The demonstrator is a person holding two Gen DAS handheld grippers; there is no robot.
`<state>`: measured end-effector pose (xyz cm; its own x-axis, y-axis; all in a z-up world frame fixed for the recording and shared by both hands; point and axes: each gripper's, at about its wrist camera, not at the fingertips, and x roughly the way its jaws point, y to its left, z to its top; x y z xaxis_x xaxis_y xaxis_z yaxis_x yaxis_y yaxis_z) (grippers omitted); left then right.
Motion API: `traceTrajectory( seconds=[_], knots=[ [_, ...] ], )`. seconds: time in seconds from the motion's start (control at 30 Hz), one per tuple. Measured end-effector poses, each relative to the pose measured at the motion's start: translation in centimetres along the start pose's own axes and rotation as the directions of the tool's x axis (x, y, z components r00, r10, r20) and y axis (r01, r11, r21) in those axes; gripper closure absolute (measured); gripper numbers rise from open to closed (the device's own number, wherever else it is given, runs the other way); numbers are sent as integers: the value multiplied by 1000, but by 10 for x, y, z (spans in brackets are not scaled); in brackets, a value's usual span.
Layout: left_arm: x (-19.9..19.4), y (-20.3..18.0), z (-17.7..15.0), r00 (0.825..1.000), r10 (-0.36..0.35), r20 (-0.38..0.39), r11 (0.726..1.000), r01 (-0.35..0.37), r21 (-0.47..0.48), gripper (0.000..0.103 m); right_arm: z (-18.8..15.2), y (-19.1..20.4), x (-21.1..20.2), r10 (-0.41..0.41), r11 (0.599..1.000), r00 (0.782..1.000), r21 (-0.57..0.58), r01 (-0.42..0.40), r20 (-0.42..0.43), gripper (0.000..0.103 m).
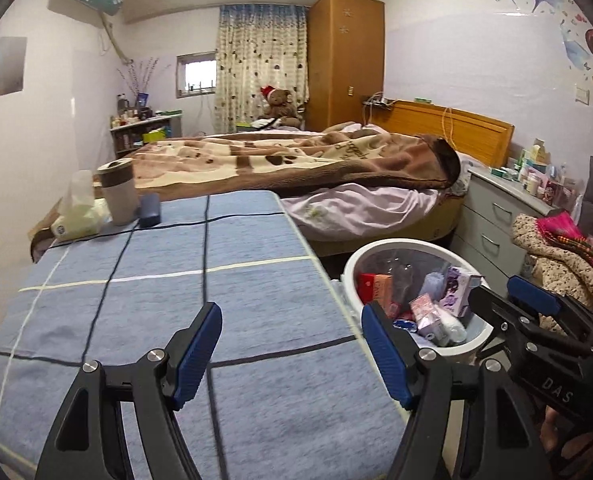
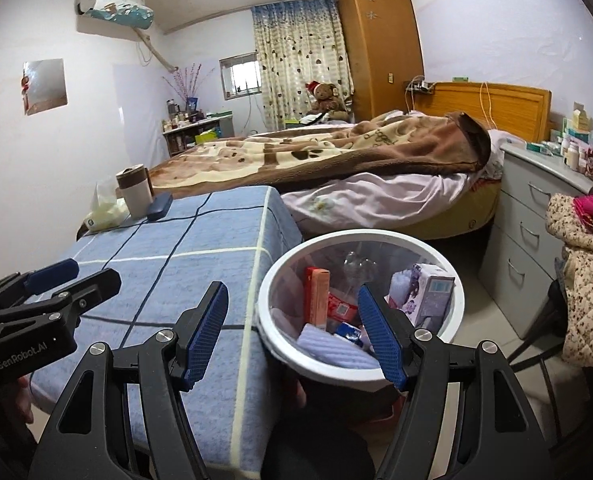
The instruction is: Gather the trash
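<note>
A white round trash bin (image 1: 400, 242) (image 2: 360, 234) stands on the floor beside the right edge of a table with a blue plaid cloth (image 1: 256, 248) (image 2: 200, 240). Inside it lie boxes, wrappers and a clear bottle (image 1: 428, 312) (image 2: 316, 300). My left gripper (image 1: 291, 312) (image 2: 76, 276) hovers over the table's near right part, open, nothing between its blue pads. My right gripper (image 2: 292, 292) (image 1: 528, 300) hangs above the near left rim of the bin, open and holding nothing. The cloth in front of both grippers is bare.
At the table's far left stand a beige cup (image 1: 118, 192) (image 2: 136, 192), a tissue pack (image 1: 80, 216) and a dark blue case (image 1: 149, 209) (image 2: 158, 206). A bed (image 1: 296, 160) lies behind. Grey drawers (image 2: 536, 232) and a chair piled with clothes (image 2: 584, 272) stand at the right.
</note>
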<state>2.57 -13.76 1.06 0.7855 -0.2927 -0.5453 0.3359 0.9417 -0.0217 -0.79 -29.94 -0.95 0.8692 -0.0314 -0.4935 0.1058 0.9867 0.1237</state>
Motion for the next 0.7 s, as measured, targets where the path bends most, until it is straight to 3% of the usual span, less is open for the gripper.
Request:
traceTrajectory(
  seconds=[0.27,0.7],
  knots=[
    [-13,12,-12,996,89,28,996,-89,-15,31,-7,13,0,24,999,1000,-20,-24,-4,34],
    [-18,26,-18,993,114,40,993,-112,-35,31,-11,21,-3,29,1000,1000,-6,-29,-1,34]
  ],
)
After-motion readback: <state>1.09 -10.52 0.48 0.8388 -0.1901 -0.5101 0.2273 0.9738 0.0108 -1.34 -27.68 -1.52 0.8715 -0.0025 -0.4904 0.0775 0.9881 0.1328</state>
